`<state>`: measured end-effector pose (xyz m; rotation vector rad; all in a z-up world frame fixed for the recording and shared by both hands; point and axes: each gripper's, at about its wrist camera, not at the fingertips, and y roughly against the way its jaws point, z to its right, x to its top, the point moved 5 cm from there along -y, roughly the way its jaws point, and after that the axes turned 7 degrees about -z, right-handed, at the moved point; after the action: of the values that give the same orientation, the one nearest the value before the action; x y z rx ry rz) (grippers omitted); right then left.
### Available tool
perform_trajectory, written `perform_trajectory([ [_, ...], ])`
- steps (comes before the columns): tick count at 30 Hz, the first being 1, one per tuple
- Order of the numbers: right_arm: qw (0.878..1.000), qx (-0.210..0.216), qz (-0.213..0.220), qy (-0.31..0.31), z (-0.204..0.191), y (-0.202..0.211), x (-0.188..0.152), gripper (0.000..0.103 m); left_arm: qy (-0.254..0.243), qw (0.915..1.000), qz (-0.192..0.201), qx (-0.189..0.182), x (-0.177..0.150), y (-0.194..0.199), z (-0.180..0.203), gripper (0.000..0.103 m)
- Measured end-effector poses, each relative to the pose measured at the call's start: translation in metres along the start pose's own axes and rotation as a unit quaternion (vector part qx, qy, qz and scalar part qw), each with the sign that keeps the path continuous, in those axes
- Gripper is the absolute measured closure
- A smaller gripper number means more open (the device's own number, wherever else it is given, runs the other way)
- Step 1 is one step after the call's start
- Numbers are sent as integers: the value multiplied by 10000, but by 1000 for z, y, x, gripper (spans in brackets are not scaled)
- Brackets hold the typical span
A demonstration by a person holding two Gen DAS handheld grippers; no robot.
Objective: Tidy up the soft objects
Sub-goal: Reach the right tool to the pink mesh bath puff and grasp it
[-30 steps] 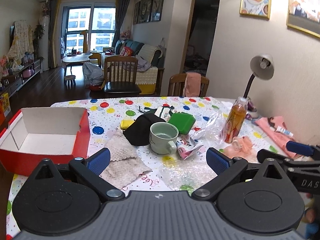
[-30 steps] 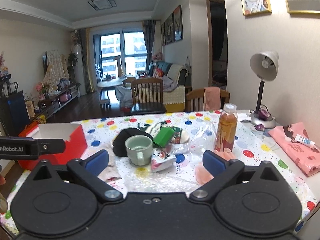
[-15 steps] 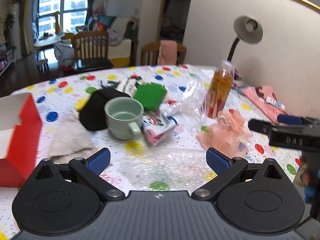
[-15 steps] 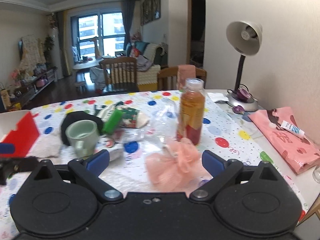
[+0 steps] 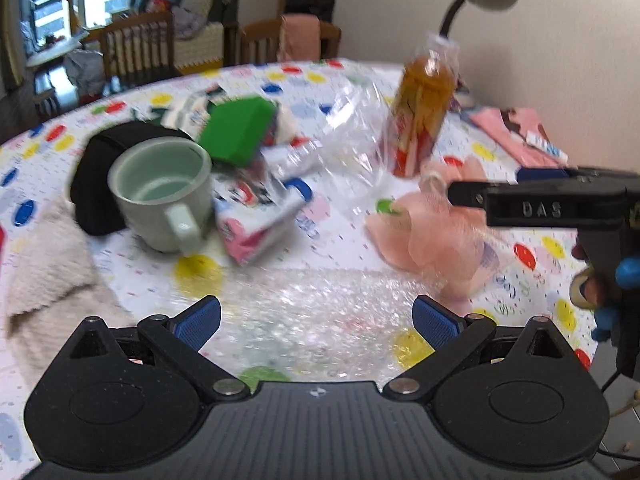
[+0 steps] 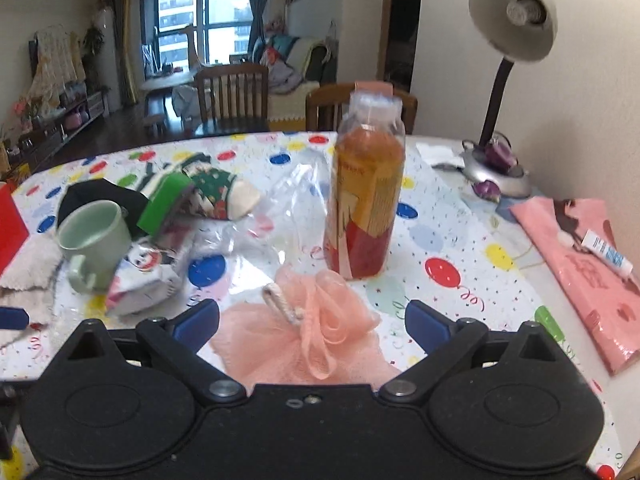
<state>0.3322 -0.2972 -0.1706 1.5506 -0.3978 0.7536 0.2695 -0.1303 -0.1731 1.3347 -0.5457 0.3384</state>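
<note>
A pink mesh bath pouf [image 6: 308, 332] lies on the dotted tablecloth, right between the open jaws of my right gripper [image 6: 312, 320]; it also shows in the left wrist view [image 5: 432, 236]. My left gripper [image 5: 316, 316] is open and empty above a sheet of bubble wrap [image 5: 320, 320]. A beige towel [image 5: 44, 268] lies at the left, a black cloth [image 5: 96, 176] behind the mug, a green sponge [image 5: 236, 128] and a patterned sock [image 6: 216, 192] further back. My right gripper's body [image 5: 560, 204] shows at the right in the left wrist view.
A green mug [image 5: 160, 192] stands left of centre beside a tissue pack [image 5: 256, 216]. An orange drink bottle [image 6: 368, 196] stands just behind the pouf, with a clear plastic bag [image 6: 288, 208]. A desk lamp [image 6: 500, 80], a pink pouch [image 6: 588, 272] and a red box edge [image 6: 10, 228] flank the table.
Both grippers have moved forward and to the right. The pouf now lies between my right gripper's jaws; the red box has slid out of the left wrist view.
</note>
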Motion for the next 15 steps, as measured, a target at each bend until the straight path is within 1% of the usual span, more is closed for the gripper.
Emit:
perform_trajectory([
  [5, 9995, 161, -267, -3, 4, -19, -3, 4, -52, 9992, -372, -148, -1, -32, 8, 0],
  [12, 9978, 311, -542, 224, -3, -41, -12, 4, -111, 9973, -720, -122, -4, -64, 8, 0],
  [15, 9972, 347, -616, 262, -4, -49, -14, 4, -53, 9964, -837, -149, -5, -73, 6, 1],
])
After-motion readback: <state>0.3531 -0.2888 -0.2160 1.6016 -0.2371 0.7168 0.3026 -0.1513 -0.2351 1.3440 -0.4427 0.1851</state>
